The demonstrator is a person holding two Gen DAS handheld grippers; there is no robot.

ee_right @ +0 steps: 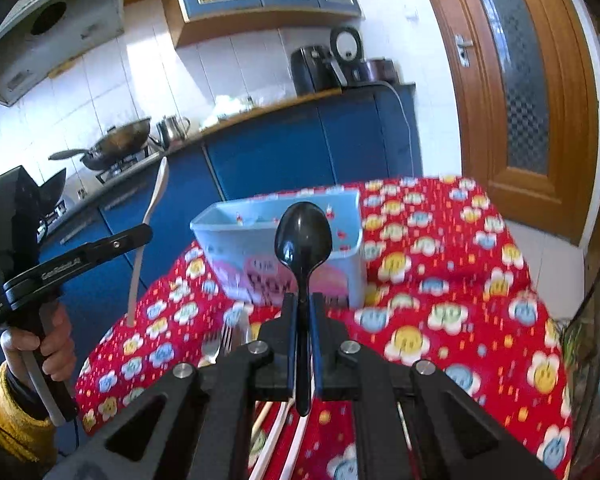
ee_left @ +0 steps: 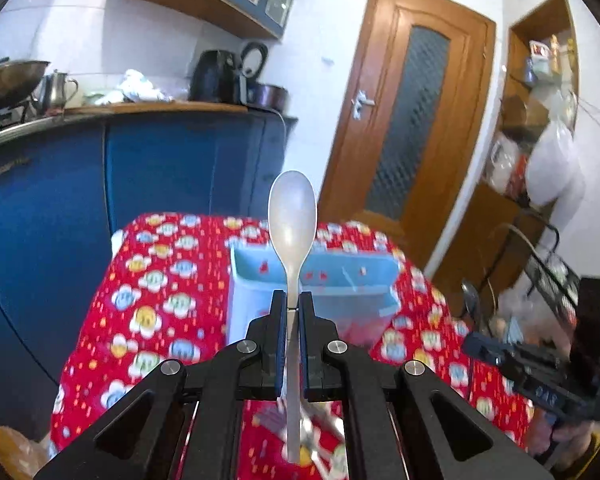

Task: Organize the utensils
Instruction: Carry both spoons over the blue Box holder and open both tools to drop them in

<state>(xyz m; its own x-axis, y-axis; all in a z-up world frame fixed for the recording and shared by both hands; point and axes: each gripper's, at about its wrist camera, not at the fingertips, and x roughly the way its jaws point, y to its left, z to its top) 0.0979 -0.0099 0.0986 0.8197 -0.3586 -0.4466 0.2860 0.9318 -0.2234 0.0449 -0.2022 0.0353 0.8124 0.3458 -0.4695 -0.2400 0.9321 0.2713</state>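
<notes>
My left gripper [ee_left: 293, 298] is shut on a white plastic spoon [ee_left: 292, 216], held upright with its bowl up, above the near side of a light blue utensil holder [ee_left: 340, 280]. My right gripper [ee_right: 304, 300] is shut on a black plastic spoon [ee_right: 303, 236], also bowl up, in front of the same holder [ee_right: 236, 240]. In the right wrist view the left gripper [ee_right: 140, 236] with the white spoon [ee_right: 150, 216] hangs at the left. In the left wrist view the right gripper [ee_left: 476, 344] shows at the right edge.
The table carries a red flowered cloth [ee_right: 440, 292]. Metal forks [ee_right: 216, 344] and white and wooden chopsticks [ee_right: 276, 432] lie on it under my right gripper. Blue kitchen cabinets [ee_left: 160, 168] stand behind the table, a wooden door [ee_left: 412, 112] at the right.
</notes>
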